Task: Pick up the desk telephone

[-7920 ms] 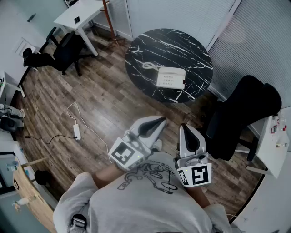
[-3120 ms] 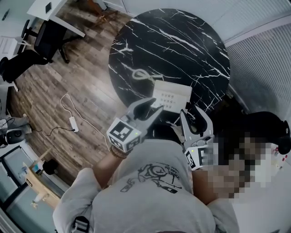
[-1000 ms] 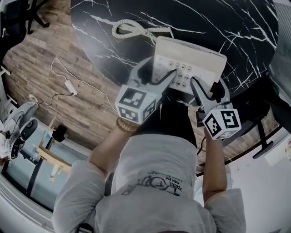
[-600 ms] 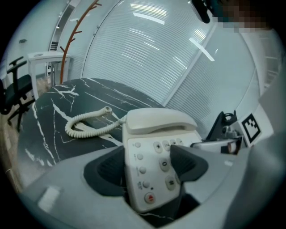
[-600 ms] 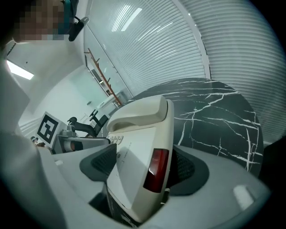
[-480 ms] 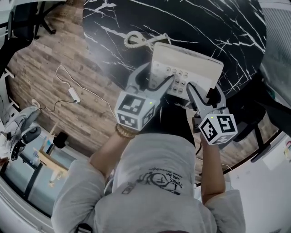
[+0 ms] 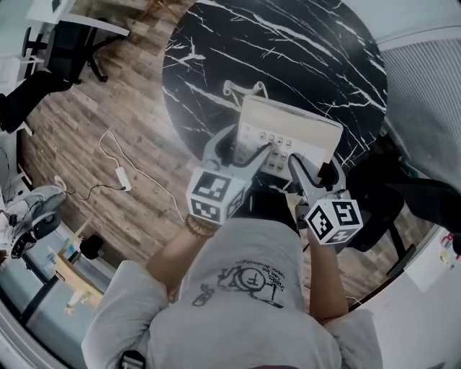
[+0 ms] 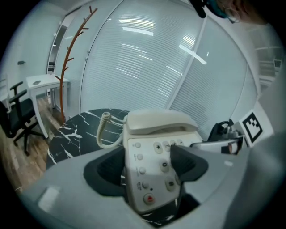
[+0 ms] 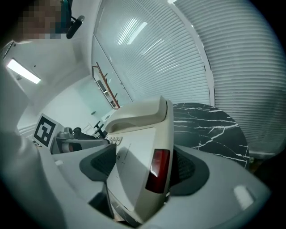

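Phone (image 7: pixel 302 130) is up, hanging above the table's (image 7: pixel 288 43) near edge! Left gripper (image 7: pixel 245 148) and right gripper (image 7: pixel 315 169) each clamp a front corner, sharing the weight, keeping it level; cord (image 7: pixel 241 90) trails down.

Wood-plank floor (image 7: pixel 108 137) had a white power strip (image 7: pixel 123 176) and cable on it; a round black white-veined marble desk (image 7: pixel 288 43) stood by slatted window blinds (image 7: pixel 428 86). White side table (image 7: pixel 50 7) and black office chair (image 7: pixel 43 90) sat upper left, another black chair (image 7: pixel 403 202) lower right. Orange-brown coat stand (image 8: pixel 71 53) stood by a frosted glass wall (image 8: pixel 147 62).
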{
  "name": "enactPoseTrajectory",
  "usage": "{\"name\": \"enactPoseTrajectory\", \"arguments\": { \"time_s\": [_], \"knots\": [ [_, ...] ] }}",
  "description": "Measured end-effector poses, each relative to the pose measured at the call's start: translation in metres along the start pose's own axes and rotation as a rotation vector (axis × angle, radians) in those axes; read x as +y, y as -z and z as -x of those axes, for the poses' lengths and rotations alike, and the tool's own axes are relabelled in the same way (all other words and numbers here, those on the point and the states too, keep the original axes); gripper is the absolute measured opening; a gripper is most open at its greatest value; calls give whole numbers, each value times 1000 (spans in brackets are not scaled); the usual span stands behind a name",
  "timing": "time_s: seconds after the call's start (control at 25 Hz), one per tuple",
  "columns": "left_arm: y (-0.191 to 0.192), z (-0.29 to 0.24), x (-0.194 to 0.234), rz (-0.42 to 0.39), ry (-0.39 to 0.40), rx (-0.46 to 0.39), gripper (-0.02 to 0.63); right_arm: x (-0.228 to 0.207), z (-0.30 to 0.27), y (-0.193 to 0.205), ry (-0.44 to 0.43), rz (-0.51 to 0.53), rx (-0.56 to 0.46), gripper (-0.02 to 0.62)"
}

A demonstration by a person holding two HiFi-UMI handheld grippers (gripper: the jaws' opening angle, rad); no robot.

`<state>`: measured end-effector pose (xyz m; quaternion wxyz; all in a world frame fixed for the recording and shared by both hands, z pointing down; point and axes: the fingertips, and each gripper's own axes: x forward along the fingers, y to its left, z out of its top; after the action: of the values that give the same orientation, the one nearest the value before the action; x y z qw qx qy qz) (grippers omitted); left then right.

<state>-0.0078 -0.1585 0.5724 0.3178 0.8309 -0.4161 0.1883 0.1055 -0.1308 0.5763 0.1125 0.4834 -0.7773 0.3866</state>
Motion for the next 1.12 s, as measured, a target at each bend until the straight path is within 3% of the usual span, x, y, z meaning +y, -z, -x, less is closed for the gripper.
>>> {"name": "enactPoseTrajectory", "arguments": {
  "time_s": [0.44, 1.12],
  "knots": [
    [-83, 51, -36, -38, -13, -80, 320, 43, 47, -79, 8, 27, -77, 360],
    [-175, 98, -55, -108, -29, -180, 322, 92, 77, -164, -4, 72, -173, 362]
  ]
}}
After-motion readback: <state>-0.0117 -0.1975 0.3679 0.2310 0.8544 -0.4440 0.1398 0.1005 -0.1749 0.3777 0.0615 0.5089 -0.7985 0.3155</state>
